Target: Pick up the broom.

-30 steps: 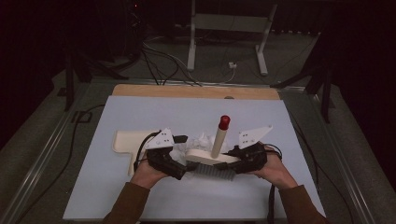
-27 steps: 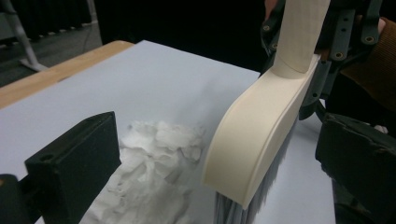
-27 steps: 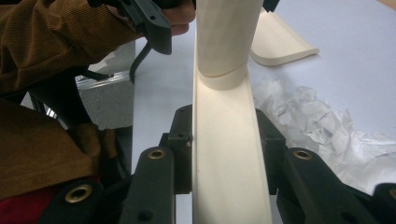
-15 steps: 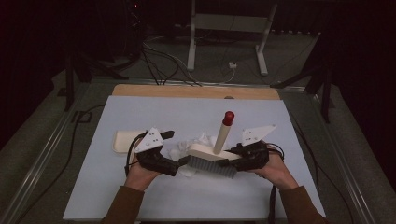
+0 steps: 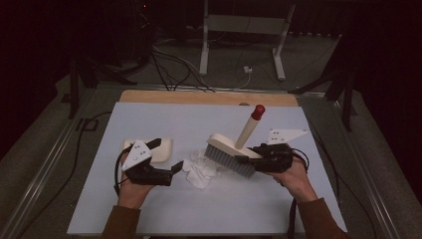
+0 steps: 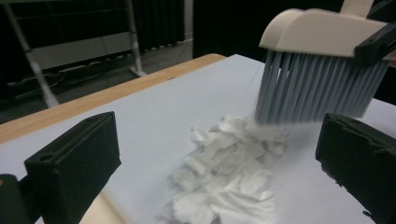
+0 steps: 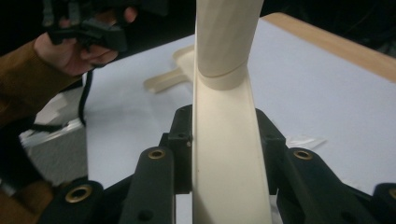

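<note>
In the high view, the right gripper [image 5: 249, 160] is clamping its jaws on the cream head of the hand brush [image 5: 231, 153], whose bristles are hanging over the table [image 5: 149, 209]. The pile of white paper scraps [image 5: 199, 169] is lying just left of the brush, and the left gripper [image 5: 175, 168], jaws apart and holding nothing, is sitting just left of the scraps. The cream dustpan [image 5: 161, 149] is lying behind this gripper.

In the left gripper view, the brush bristles [image 6: 317, 88] are standing at the far edge of the scraps.

In the right gripper view, the jaws are pressing both sides of the brush head [image 7: 229, 154].
</note>
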Available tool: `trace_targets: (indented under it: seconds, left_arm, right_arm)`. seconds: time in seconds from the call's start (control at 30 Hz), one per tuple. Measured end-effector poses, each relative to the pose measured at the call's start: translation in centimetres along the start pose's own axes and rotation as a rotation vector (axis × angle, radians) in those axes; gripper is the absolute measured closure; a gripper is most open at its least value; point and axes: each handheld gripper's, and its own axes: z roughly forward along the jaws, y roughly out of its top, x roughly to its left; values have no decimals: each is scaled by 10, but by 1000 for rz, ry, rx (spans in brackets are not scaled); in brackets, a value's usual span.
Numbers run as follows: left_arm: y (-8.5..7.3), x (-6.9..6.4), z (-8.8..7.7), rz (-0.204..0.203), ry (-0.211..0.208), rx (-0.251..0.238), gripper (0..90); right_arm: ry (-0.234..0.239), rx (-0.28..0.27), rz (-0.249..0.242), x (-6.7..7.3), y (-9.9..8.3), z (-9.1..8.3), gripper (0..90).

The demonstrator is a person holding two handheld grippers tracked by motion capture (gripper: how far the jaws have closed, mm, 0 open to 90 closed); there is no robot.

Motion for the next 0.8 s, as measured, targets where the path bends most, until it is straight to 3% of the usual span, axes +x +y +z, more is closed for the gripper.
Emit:
trace_targets:
  seconds: [0.5,0.67,0.7,0.8]
  left_arm:
    - [-32,19,-26,-17,157,21,7]
    - [-44,26,-34,-41,190,21,7]
    - [-47,27,-36,-46,198,19,7]
    - [-54,30,-39,-64,220,11,8]
  right_arm:
    - [-223,-43,41,-3,2,-5,679]
    - [-281,-50,66,-5,1,-7,679]
    - [-317,-46,69,-5,0,-6,679]
    - [-355,-39,71,-5,-1,-6,679]
